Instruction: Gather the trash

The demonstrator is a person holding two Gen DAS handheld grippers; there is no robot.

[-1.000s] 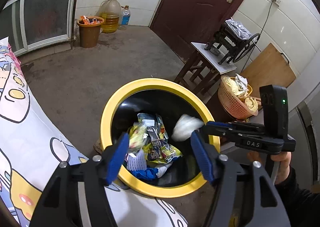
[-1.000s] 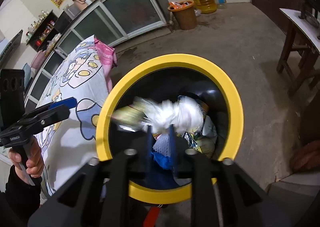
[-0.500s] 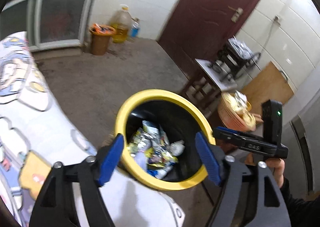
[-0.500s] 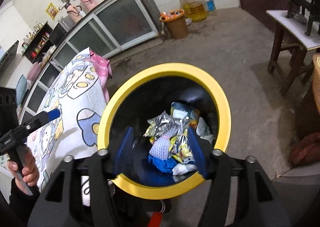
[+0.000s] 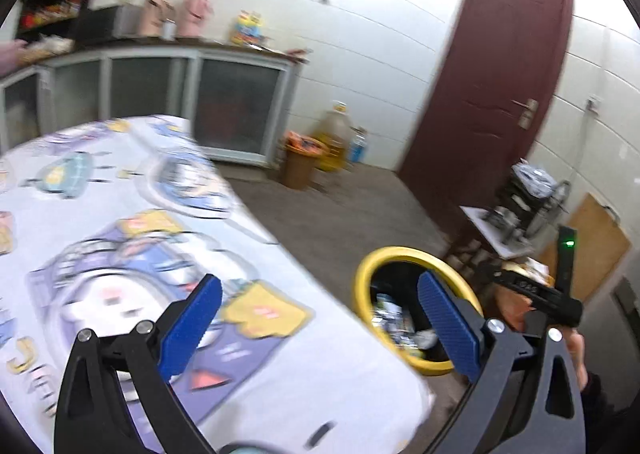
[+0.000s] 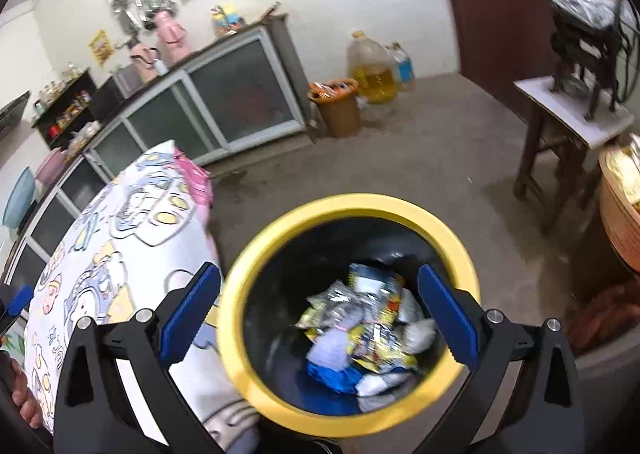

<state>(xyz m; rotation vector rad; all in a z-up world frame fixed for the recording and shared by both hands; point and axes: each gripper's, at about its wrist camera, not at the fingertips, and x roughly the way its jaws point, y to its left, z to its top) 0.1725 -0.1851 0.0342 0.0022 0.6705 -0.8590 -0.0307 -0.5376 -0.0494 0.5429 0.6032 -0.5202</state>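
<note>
1. Right wrist view: the right claw hangs above the yellow-rimmed black trash bin, its blue-padded fingers spread wide with nothing between them.
2. Down in that bin lies the trash, a heap of crumpled foil snack wrappers and white tissue, straight below the gap between the fingers and well clear of both pads.
3. Left wrist view: the left claw is wide open too, empty, held over the worktop covered with a cartoon-print cloth.
4. From here the bin sits on the floor just off the worktop's edge, partly behind the right-hand blue pad; wrappers show inside it, blurred.
5. Just past the bin, the other black claw tool shows with a green light lit.
</note>
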